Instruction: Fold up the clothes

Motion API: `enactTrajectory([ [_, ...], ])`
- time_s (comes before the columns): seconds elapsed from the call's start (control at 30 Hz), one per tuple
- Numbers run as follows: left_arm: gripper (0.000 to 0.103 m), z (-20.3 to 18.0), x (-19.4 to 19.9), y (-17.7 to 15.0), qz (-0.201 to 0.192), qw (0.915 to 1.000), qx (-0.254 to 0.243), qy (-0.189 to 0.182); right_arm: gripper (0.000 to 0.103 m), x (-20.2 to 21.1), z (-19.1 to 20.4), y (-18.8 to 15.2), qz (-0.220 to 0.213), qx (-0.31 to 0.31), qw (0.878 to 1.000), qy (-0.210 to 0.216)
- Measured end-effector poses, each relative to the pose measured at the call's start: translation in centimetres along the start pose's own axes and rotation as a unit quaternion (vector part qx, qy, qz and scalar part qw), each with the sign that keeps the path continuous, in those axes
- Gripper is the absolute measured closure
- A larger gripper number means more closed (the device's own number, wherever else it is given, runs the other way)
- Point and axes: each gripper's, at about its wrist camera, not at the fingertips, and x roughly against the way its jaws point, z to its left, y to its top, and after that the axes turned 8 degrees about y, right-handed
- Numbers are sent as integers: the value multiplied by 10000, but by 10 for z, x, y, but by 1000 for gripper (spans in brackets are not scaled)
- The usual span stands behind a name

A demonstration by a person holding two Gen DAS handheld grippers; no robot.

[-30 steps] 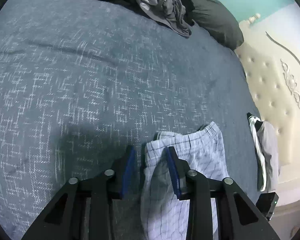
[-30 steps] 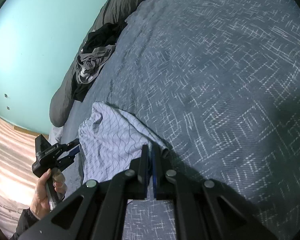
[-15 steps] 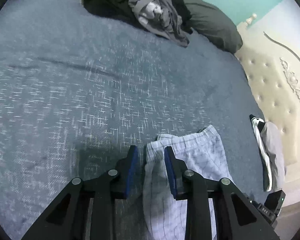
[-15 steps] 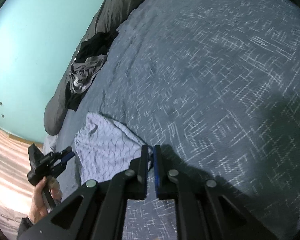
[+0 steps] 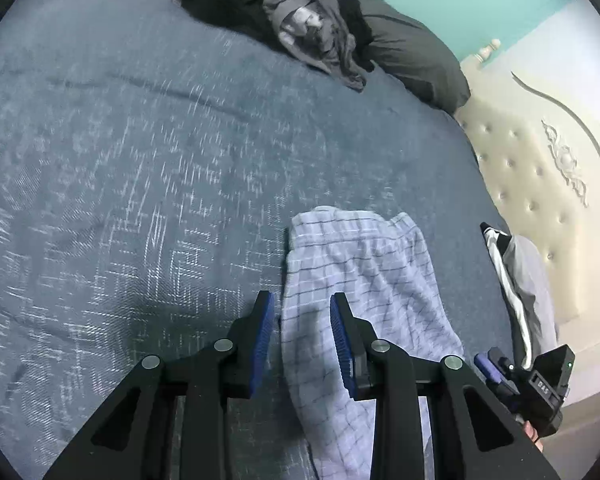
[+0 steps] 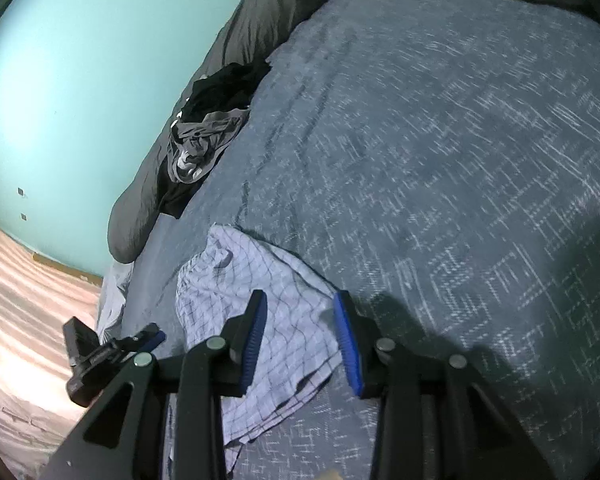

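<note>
Left wrist view, left tongs (image 5: 302, 332) parted over checked shorts (image 5: 356, 276) edge, right tongs (image 6: 300, 332) likewise, bedspread (image 5: 140, 180) beyond.

No legible text shows; small marks on the right hand-held gripper (image 5: 485, 362), seen beside the left one, are unreadable.

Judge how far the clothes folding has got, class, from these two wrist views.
Done: the checked shorts lie on the bedspread, seemingly folded over. In hand: nothing; left gripper and right gripper are both open above them. Left: the dark clothes pile by the pillow is untouched.
</note>
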Motion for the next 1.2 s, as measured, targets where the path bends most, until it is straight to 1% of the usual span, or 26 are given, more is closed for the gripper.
enactTrajectory([
  [0.07,71,5,-4,3,-7,10000,66,-52,67,-4,8,2,40,121,9999,21],
  [0.23,71,7,-14,14,47,9999,-27,-147,67,-19,31,11,166,459,9988,48],
  [0.4,71,11,-21,24,73,9996,-67,-247,67,-65,64,41,727,972,9926,-60],
  [0.63,69,6,-34,33,173,9987,-253,-395,67,-138,93,67,1455,1605,9758,-294],
  [0.7,69,7,-37,35,203,9986,-249,-414,67,-159,97,70,1639,1813,9681,-552],
  [0.9,68,7,-44,38,300,9981,-247,-481,67,-195,99,73,1967,2042,9566,-677],
  [0.93,68,7,-45,38,307,9980,-250,-486,69,-199,98,73,2000,2080,9551,-679],
  [1.0,68,8,-46,39,324,9979,-222,-516,78,-203,98,73,2015,2156,9532,-658],
  [1.03,68,9,-46,39,328,9978,-205,-537,90,-204,97,72,1996,2186,9531,-629],
  [1.13,68,10,-47,40,329,9977,-198,-562,96,-204,98,72,1959,2267,9524,-566],
  [1.2,68,9,-47,40,294,9978,-244,-538,97,-204,99,71,1948,2352,9503,-604],
])
